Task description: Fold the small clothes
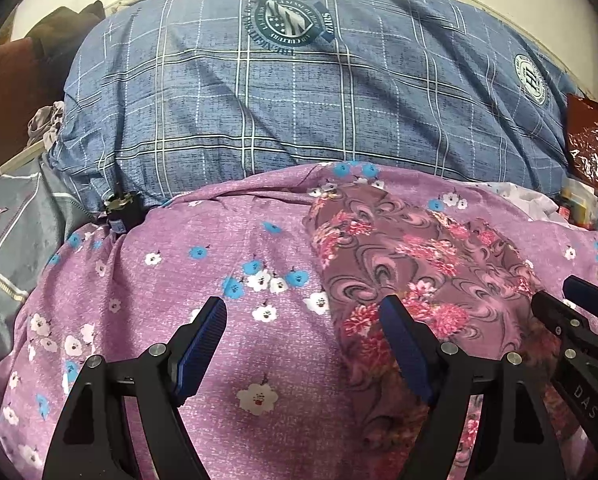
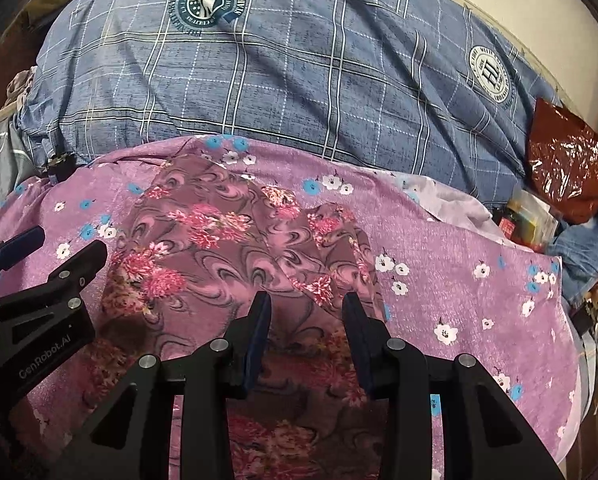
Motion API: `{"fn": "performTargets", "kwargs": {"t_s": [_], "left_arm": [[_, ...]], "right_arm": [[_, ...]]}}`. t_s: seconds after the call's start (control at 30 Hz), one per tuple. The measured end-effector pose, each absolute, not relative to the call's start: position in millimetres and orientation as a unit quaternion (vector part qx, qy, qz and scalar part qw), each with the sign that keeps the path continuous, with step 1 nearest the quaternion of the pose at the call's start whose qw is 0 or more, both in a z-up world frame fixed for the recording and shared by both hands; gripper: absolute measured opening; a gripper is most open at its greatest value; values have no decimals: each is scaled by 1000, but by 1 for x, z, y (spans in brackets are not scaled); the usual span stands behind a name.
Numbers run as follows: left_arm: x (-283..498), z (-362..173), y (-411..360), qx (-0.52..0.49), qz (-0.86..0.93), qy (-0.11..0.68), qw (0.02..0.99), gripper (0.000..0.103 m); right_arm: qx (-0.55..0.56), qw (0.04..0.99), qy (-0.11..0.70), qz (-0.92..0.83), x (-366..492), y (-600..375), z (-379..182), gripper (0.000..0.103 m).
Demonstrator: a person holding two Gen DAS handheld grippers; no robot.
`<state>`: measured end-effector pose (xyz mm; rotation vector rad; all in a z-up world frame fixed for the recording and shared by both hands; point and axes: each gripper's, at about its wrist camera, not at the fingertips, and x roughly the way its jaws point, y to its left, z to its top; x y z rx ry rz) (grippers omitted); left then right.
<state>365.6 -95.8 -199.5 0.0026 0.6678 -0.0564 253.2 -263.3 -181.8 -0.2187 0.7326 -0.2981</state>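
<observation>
Garment [image 2: 235, 248], mauve swirl print with pink flowers, lies spread on purple floral bedsheet [image 1: 219, 344] on the bed, directly ahead of and under right gripper [image 2: 307, 300]; it sits just right of left gripper [image 1: 303, 308]. Looks thin, soft, light, likely limp and prone to bunching, no stiffness. Left jaws stand wide apart over sheet, nothing between them. Right jaws partly apart above the cloth, pads not visibly pinching it. Best hold judged at a near edge or corner, one gripper per side. Blue plaid quilt [image 1: 299, 100] lies beyond both
</observation>
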Motion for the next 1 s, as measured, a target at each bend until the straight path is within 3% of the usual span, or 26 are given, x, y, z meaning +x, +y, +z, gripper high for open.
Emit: {"fn": "performTargets", "kwargs": {"t_s": [1.0], "left_arm": [[377, -198, -85, -15, -34, 335, 942, 79]], "right_arm": [[-122, 920, 345, -144, 258, -254, -180, 38]]}}
